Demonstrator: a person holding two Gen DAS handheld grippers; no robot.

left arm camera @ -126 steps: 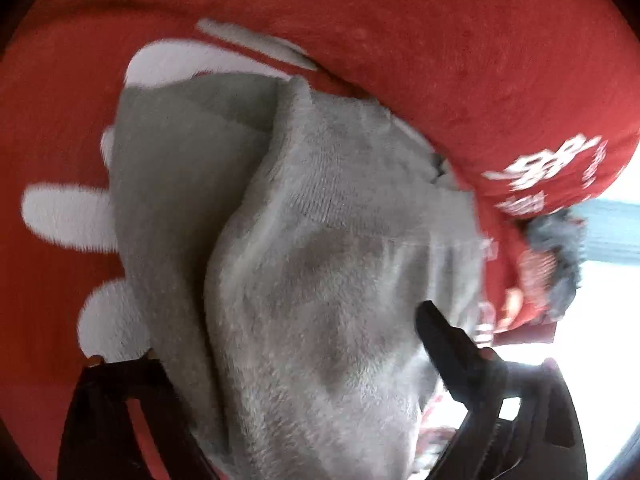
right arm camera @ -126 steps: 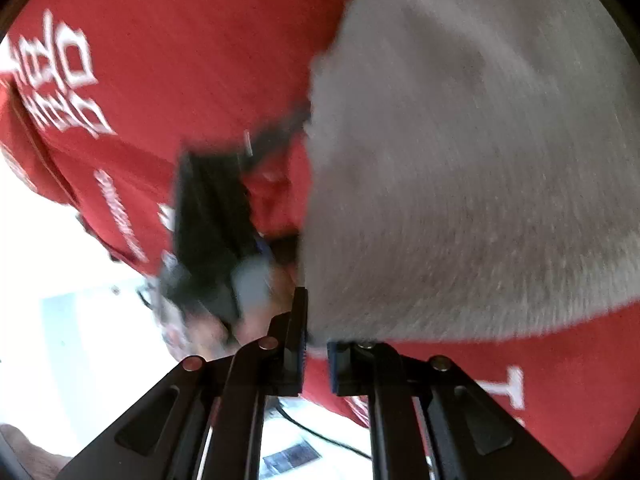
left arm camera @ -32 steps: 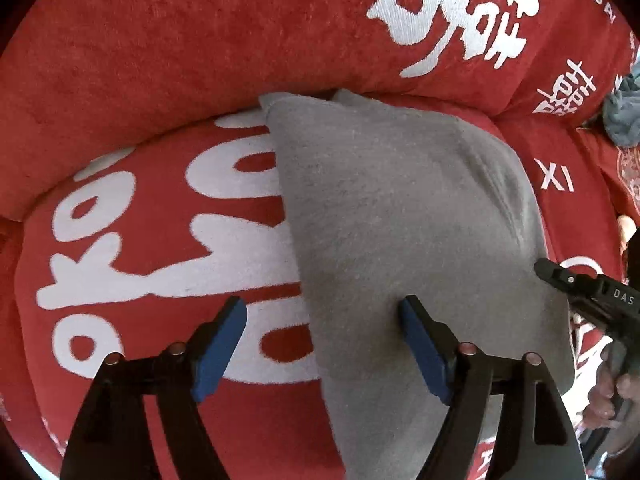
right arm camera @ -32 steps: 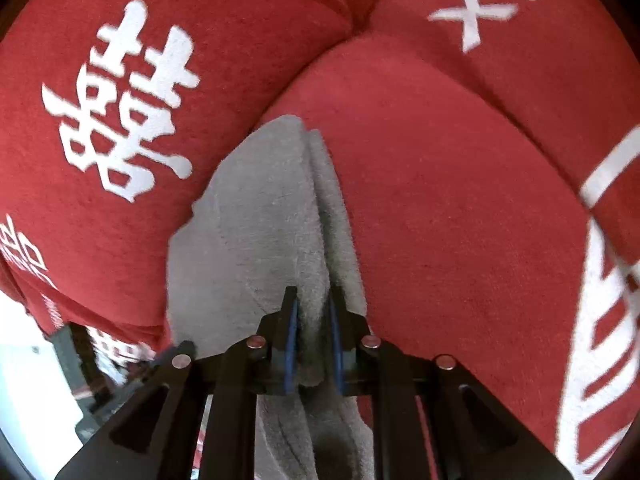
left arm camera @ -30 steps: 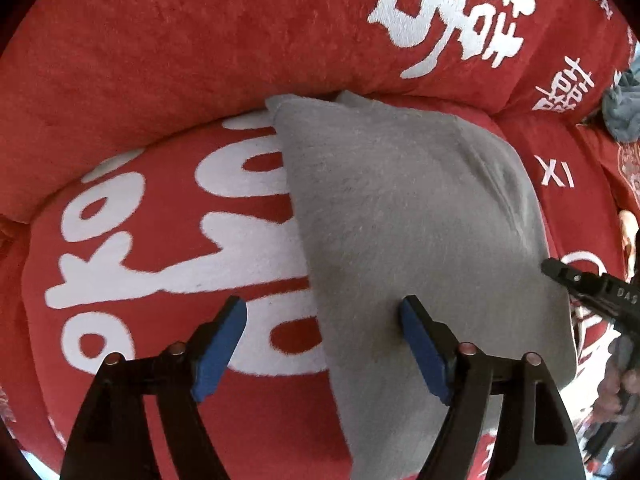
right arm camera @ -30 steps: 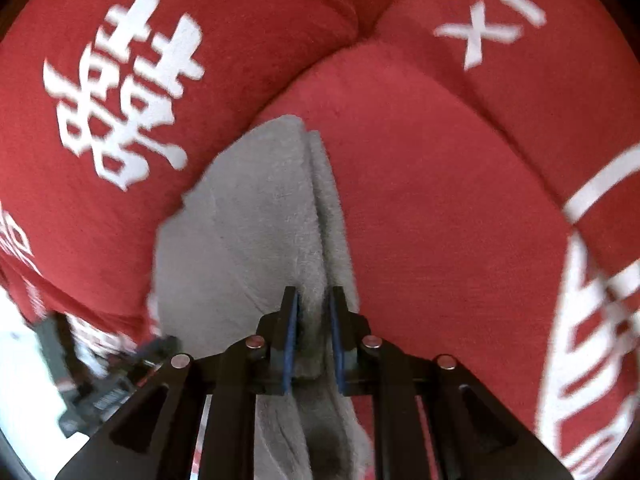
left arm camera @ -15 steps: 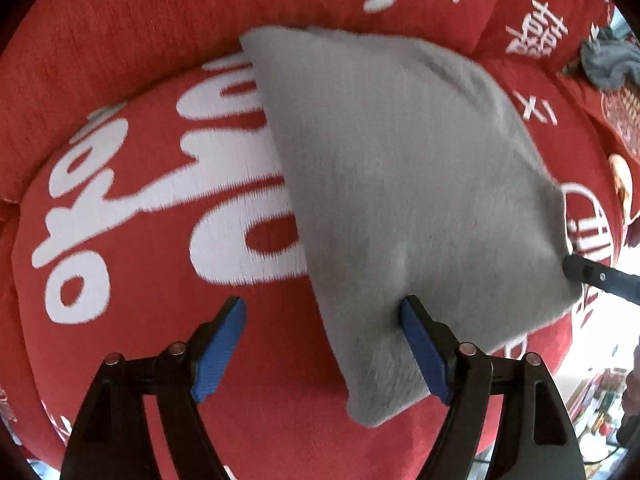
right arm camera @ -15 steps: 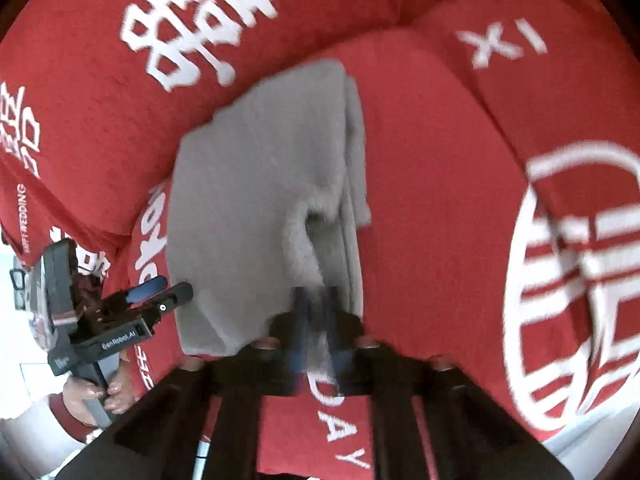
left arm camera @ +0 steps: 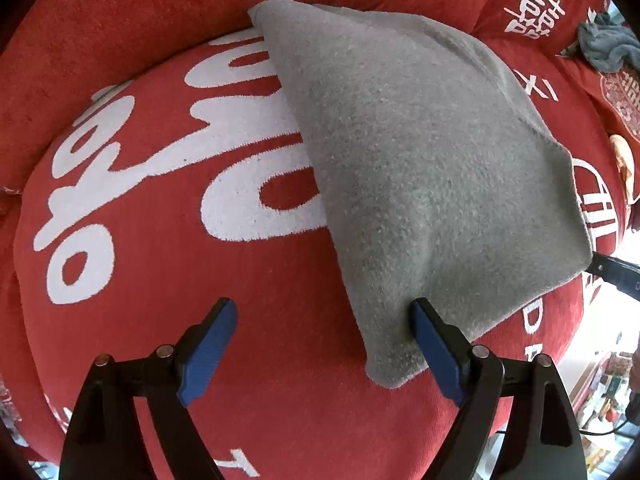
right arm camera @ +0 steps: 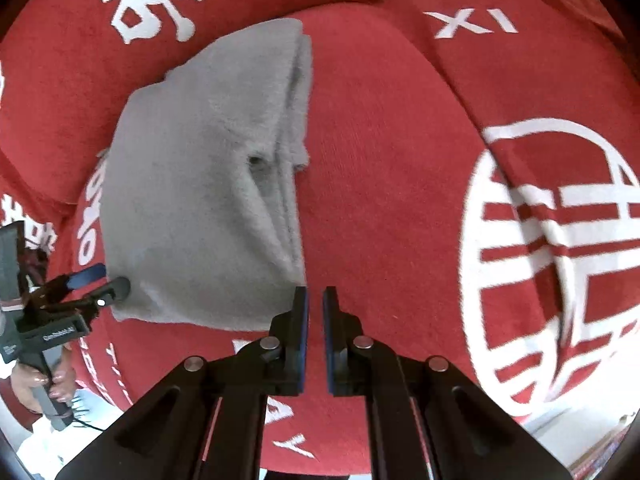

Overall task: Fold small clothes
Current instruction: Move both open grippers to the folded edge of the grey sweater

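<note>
A folded grey fleece garment (left arm camera: 420, 152) lies flat on a red sofa seat with white lettering (left arm camera: 168, 184); it also shows in the right wrist view (right arm camera: 200, 184). My left gripper (left arm camera: 324, 320) is open and empty, its right finger touching the garment's near edge. My right gripper (right arm camera: 315, 300) is almost closed and holds nothing, just off the garment's near right corner. The left gripper also shows at the far left of the right wrist view (right arm camera: 100, 284).
The red sofa backrest (left arm camera: 140, 12) rises behind the garment. A crumpled dark grey cloth (left arm camera: 608, 46) lies on the far right of the sofa. The right seat cushion with a white round emblem (right arm camera: 560, 264) lies beside the garment. The sofa's front edge is close below both grippers.
The right gripper has let go of the garment's edge and pulled back from it. The left gripper stayed open and also drew back. The garment now lies flat on the seat.
</note>
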